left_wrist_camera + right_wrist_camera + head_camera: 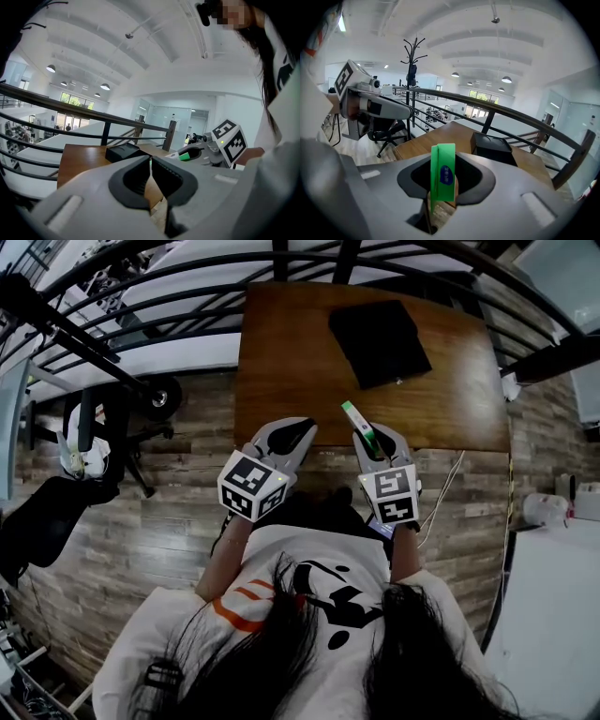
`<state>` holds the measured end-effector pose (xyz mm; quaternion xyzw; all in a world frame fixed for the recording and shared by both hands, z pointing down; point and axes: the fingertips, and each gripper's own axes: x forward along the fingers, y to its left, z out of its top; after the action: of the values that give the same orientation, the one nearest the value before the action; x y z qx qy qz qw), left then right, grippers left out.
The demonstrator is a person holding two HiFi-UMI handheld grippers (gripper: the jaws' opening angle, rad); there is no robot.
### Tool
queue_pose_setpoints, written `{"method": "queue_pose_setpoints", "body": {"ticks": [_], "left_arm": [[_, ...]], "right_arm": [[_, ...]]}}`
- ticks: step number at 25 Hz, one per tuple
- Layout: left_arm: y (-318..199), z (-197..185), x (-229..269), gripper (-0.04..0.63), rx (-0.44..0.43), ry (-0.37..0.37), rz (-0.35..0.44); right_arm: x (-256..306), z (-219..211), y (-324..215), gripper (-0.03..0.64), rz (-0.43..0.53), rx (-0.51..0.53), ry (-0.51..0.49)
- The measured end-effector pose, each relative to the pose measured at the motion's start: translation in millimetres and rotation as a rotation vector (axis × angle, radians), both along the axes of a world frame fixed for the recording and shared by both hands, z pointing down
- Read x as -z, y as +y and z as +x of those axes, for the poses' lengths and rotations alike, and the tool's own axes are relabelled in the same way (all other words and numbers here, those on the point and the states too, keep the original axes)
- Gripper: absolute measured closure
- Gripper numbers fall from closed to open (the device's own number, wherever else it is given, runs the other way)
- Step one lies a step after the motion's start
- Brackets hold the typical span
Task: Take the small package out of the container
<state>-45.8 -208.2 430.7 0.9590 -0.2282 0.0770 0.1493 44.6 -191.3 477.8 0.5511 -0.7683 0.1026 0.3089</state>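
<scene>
A small flat green package (443,179) with a blue oval label stands upright between the jaws of my right gripper (443,187), which is shut on it. From the head view the package (357,426) sticks out past the right gripper (372,439) at the table's near edge. My left gripper (289,435) hovers beside it on the left. Its jaws are closed together with nothing between them (150,176). The black container (379,340) lies closed on the wooden table (291,362), far from both grippers, and also shows as a black container (493,146) ahead of the right gripper.
A dark metal railing (187,296) curves around the table's far side. An office chair (89,442) stands on the plank floor to the left. A white cable (442,493) hangs off the table's right front edge.
</scene>
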Motion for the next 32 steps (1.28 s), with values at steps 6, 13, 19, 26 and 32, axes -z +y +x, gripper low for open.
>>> {"method": "queue_pose_setpoints", "body": {"ticks": [6,13,19,26,32], "left_arm": [[9,4,-2,0.594,-0.022,-0.017,0.014],[19,17,-2,0.594,0.019,-0.032,0.002],[44,42,2,0.594,0.033,-0.046,0.002],[74,65,1,0.595,0.053,-0.075,0.005],[108,86,-1,0.594,0.075,-0.097,0.005]], "right_arm": [[-5,-1,9,0.499,-0.017,0.016,-0.008],[-6,10,25,0.499,-0.022,0.055,0.006],[-1,34,50,0.499,-0.019,0.07,-0.006],[0,55,76,0.499,-0.006,0.092,-0.033],[-1,76,112,0.499,-0.001,0.113,-0.051]]}}
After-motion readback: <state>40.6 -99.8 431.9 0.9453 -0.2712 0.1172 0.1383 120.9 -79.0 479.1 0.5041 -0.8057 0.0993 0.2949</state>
